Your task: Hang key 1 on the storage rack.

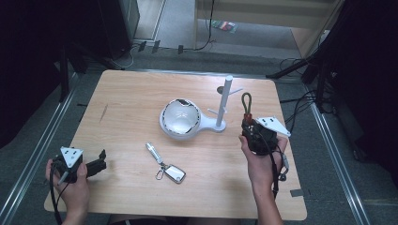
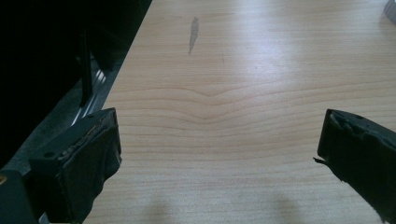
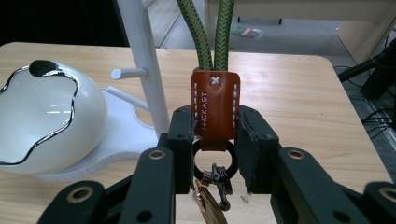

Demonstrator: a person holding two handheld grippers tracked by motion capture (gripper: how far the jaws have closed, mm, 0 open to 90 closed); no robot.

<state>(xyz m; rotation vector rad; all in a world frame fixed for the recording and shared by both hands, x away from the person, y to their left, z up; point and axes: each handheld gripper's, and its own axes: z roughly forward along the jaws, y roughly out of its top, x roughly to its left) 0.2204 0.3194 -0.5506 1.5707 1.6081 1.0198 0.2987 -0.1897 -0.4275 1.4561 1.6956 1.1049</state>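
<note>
My right gripper (image 1: 249,125) is shut on a key strap: its brown leather tab (image 3: 214,109) is squeezed between the pads, and the green cord loop (image 1: 246,101) stands up above them. A metal ring and clip (image 3: 215,179) hang below the tab. The strap is held just right of the white peg stand (image 1: 225,101), whose post (image 3: 142,60) rises close on the left in the right gripper view. My left gripper (image 1: 102,160) rests at the table's front left, open, with bare wood between its pads (image 2: 93,158).
A white bowl (image 1: 179,118) with a wavy chrome rim sits at the table's middle, against the stand's base. A car key fob with a small metal cylinder (image 1: 166,168) lies in front of it. The table's left edge (image 2: 116,79) drops to a metal rail.
</note>
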